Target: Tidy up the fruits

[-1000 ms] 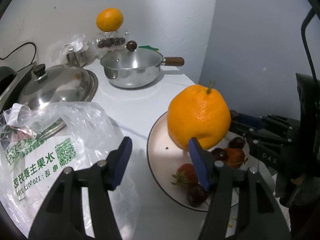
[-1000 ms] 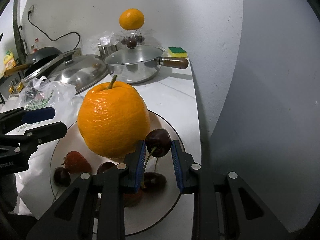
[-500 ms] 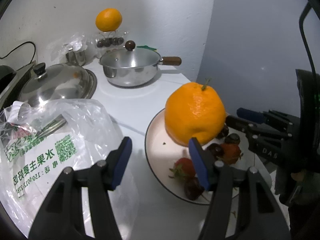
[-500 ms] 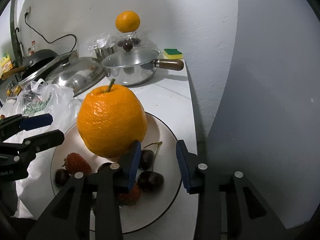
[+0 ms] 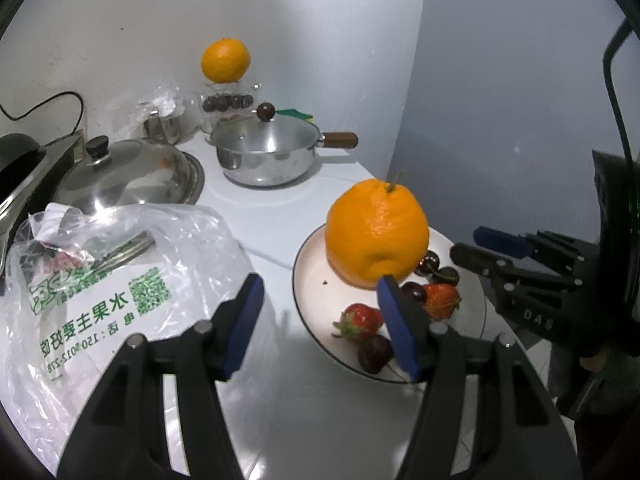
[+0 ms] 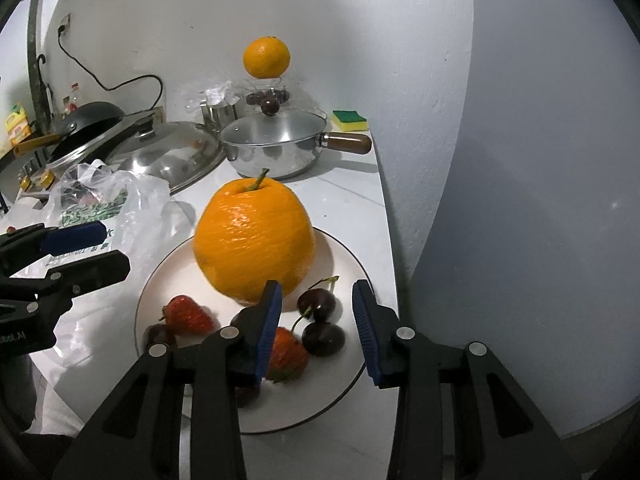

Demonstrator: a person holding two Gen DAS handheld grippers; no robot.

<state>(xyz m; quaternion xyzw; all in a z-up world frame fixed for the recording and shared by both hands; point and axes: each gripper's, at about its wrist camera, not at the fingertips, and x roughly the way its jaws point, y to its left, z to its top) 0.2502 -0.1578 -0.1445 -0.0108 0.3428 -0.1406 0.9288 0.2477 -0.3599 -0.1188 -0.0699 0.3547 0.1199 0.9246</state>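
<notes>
- Plate [image 6: 352, 264] with the fruits is the landmark: the big orange [image 6: 254, 240] stands upright at its far part, stem up; strawberries [image 6: 186, 316] and cherries [image 6: 322, 338] lie at its near part.
- Right gripper [image 6: 316, 326] hangs just above the cherries at the near right rim, so it is the nearer one for them; its jaws are partly apart and nothing is between them.
- Left gripper [image 5: 320, 320] hangs at the plate's left rim, near the plastic bag [image 5: 120, 280] on the worktop [image 5: 280, 208], half open and empty.
</notes>
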